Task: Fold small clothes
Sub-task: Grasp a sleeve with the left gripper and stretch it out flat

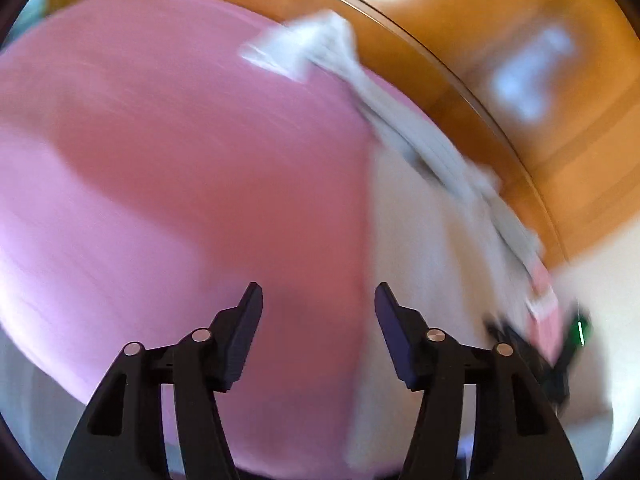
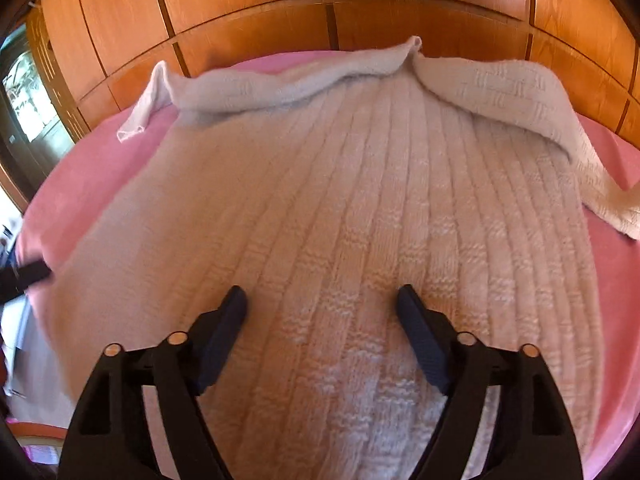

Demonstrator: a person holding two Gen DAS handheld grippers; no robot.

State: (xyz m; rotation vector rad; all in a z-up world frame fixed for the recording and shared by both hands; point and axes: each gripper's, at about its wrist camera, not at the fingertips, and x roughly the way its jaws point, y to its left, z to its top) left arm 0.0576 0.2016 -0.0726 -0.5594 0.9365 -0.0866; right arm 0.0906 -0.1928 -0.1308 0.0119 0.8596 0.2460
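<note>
A cream cable-knit sweater (image 2: 360, 200) lies flat on a pink cloth (image 2: 100, 168), with both sleeves folded in across its top edge. My right gripper (image 2: 322, 296) hovers open over the lower middle of the sweater's body, with nothing between its fingers. The left wrist view is blurred. In it my left gripper (image 1: 319, 292) stands open above the pink cloth (image 1: 160, 160), beside the sweater's side edge (image 1: 420, 240), and holds nothing. A sleeve cuff (image 1: 300, 48) lies further up on the cloth. A black finger of the left gripper (image 2: 34, 272) shows at the sweater's left edge.
Orange-brown wooden panels (image 2: 320, 0) rise close behind the far edge of the surface. A window (image 2: 24, 92) is at the far left. A dark blurred shape with a green spot (image 1: 560, 344) sits at the right of the left wrist view.
</note>
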